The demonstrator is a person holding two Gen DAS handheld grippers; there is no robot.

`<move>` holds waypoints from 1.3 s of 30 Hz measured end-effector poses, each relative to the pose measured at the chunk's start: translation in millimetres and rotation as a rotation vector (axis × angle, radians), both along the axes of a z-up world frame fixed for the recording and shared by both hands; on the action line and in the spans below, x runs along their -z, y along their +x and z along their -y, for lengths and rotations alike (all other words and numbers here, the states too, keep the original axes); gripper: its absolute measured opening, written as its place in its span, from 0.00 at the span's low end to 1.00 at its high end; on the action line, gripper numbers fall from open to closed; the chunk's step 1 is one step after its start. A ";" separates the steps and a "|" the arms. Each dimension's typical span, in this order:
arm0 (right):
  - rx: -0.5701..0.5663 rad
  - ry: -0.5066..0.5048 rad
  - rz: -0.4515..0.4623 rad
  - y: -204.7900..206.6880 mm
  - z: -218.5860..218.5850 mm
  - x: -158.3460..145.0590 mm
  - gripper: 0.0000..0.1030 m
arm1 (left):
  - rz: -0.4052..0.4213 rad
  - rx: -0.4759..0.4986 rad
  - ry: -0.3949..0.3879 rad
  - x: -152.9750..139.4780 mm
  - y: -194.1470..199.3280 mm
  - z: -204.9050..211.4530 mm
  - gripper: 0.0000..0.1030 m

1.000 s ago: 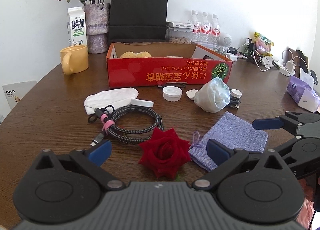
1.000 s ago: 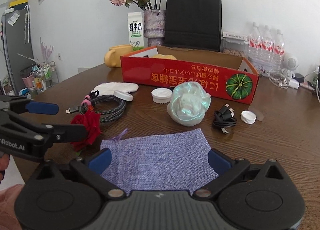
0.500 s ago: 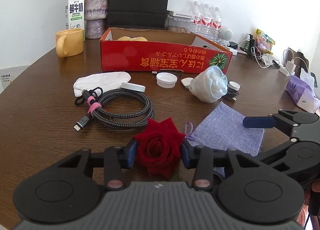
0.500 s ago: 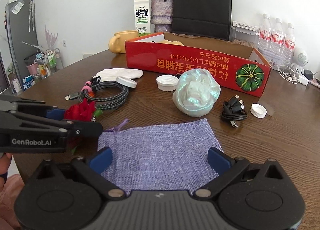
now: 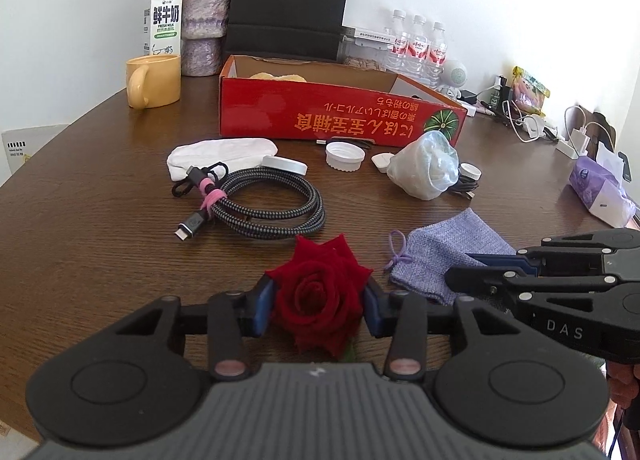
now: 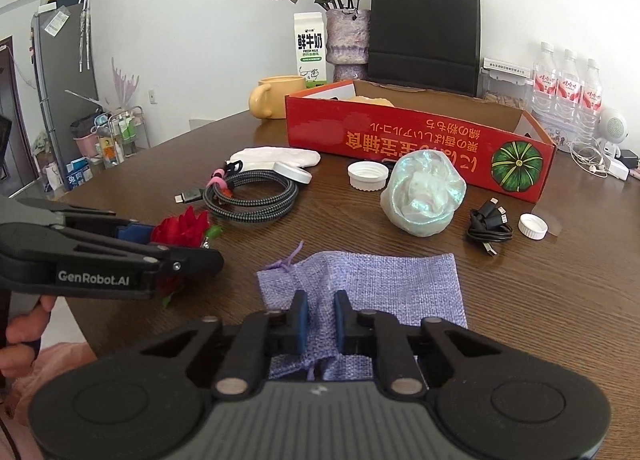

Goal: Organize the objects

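Observation:
A red rose (image 5: 320, 300) lies near the front edge of the brown table (image 5: 80, 220). My left gripper (image 5: 318, 310) is shut on the bloom, with a blue pad pressed against each side. Beside it to the right lies a flat purple cloth pouch (image 6: 380, 280) with a drawstring. My right gripper (image 6: 321, 320) is shut on the pouch's near edge, and the fabric is bunched between its pads. In the left wrist view the right gripper (image 5: 480, 266) sits over the pouch (image 5: 444, 256). In the right wrist view the left gripper (image 6: 176, 244) holds the rose (image 6: 180, 226) at the left.
Behind stand a red cardboard box (image 5: 340, 112), a braided cable coil (image 5: 264, 204), a white cloth (image 5: 220, 152), white caps, an iridescent wrapped bundle (image 5: 428, 168) and a black cable (image 6: 490, 226). A yellow mug (image 5: 152, 80), a milk carton, a vase, a black bag and bottles line the back.
The left jaws closed onto the rose early in the second and have stayed there. The right jaws, wide open half a second ago, have closed onto the pouch's near edge.

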State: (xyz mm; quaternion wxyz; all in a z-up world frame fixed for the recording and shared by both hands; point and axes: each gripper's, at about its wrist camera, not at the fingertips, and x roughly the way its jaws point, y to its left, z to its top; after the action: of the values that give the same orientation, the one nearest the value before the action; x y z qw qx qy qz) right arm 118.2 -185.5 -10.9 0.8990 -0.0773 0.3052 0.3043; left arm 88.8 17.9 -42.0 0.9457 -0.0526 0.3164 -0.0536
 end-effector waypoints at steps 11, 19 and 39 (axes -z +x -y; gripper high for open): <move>0.102 0.151 0.200 -3.1 27.9 -50.6 0.06 | 0.160 0.002 0.020 -46.6 6.6 1.0 0.36; 0.174 0.216 0.352 47.8 23.8 -91.5 0.06 | 0.281 -0.025 0.012 -95.4 74.6 16.5 0.36; 0.282 0.165 0.353 244.9 -12.6 -56.4 0.15 | 0.257 -0.188 0.032 -64.4 262.5 29.8 0.72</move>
State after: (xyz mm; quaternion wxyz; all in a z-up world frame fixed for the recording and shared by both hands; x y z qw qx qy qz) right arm 363.1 -172.9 45.5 0.9754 -0.0119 0.1251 0.1813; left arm 351.3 -12.0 22.4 0.9799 -0.0596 0.1875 0.0340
